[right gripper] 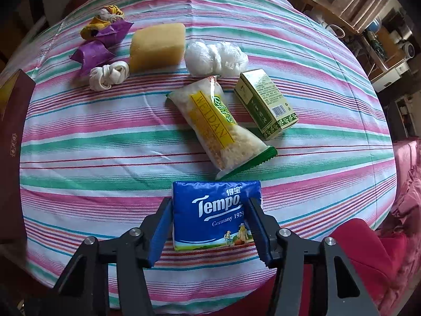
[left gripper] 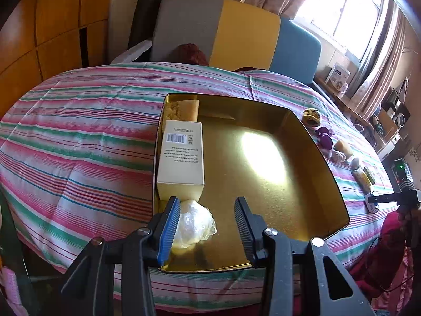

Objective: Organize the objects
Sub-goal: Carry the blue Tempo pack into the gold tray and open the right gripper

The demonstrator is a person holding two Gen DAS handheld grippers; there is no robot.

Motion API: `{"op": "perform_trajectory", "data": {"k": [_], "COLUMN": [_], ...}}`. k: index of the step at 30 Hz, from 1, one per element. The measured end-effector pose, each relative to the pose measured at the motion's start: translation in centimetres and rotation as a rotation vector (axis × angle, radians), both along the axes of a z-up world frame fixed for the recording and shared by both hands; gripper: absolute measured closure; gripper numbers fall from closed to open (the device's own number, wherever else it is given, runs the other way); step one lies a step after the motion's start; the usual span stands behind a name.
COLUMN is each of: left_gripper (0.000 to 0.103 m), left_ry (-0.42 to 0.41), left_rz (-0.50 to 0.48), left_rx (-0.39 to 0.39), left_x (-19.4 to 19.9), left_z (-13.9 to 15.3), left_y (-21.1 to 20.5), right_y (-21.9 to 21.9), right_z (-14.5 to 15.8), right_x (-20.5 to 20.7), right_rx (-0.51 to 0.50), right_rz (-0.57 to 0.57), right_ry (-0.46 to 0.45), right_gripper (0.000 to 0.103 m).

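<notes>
Left wrist view: left tool (left gripper: 208, 221) hanging wide open over the near end of the gold tray (left gripper: 310, 142), nothing pinched. Already parked along the tray's left wall: a cream box (left gripper: 181, 155), a yellow sponge (left gripper: 183, 109) behind it at the far corner, and a crinkly clear plastic bag (left gripper: 196, 222) right beside the left pad. Rest of the tray floor bare and shiny, so probably slippery for anything set down. Right wrist view: right tool (right gripper: 209, 226) straddling the blue Tempo tissue pack (right gripper: 210, 213) on the striped counter (right gripper: 105, 144), jaws spread either side, pads close to or just brushing its edges, not squeezing from the look of it. Pack itself: blue glossy wrap, white logo, little picture strip at the bottom. Likely featherlight and squishy, film a bit slick, so best grabbed across the narrow sides mid-body, firm enough not to slide. Beyond it, well apart: snack packet (right gripper: 218, 123), green box (right gripper: 265, 102), another sponge (right gripper: 158, 47), white bag (right gripper: 215, 58).
</notes>
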State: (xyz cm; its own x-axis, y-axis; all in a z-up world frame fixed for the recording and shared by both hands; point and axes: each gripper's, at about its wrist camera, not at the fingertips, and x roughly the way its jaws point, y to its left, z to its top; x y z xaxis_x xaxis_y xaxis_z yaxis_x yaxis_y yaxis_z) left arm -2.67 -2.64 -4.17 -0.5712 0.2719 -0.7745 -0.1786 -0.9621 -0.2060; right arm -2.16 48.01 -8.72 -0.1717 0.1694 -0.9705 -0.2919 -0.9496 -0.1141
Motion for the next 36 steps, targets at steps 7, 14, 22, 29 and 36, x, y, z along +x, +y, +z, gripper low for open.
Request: {"op": "perform_trajectory", "data": {"k": [7,14,22,29,36], "left_gripper": [0.06,0.06,0.06,0.06,0.06], "left_ry": [0.003,-0.003,-0.003,-0.01,-0.011], "left_rz": [0.013,0.007,0.0,-0.005,-0.009], "left_rx": [0.019,0.032,0.037,0.048,0.046], "left_x": [0.2,0.2,0.2,0.1,0.1], "left_z": [0.2,0.2,0.2,-0.1,-0.1], "left_y": [-0.4,-0.2,-0.1,-0.1,0.1], "right_y": [-0.3,-1.3,-0.3,3.4,3.8], "right_z": [0.9,1.7,2.0,1.4,-1.7], "right_x": [0.8,0.9,1.0,0.1,-1.3], "right_rx": [-0.021,-0.026,-0.062,-0.078,-0.089], "right_rz": [-0.002,0.036,-0.023,-0.029,-0.005], "right_ry": [0.054,0.093,0.126,0.054,-0.095], "right_gripper": [0.062,0.091,0.099,0.0,0.002]}}
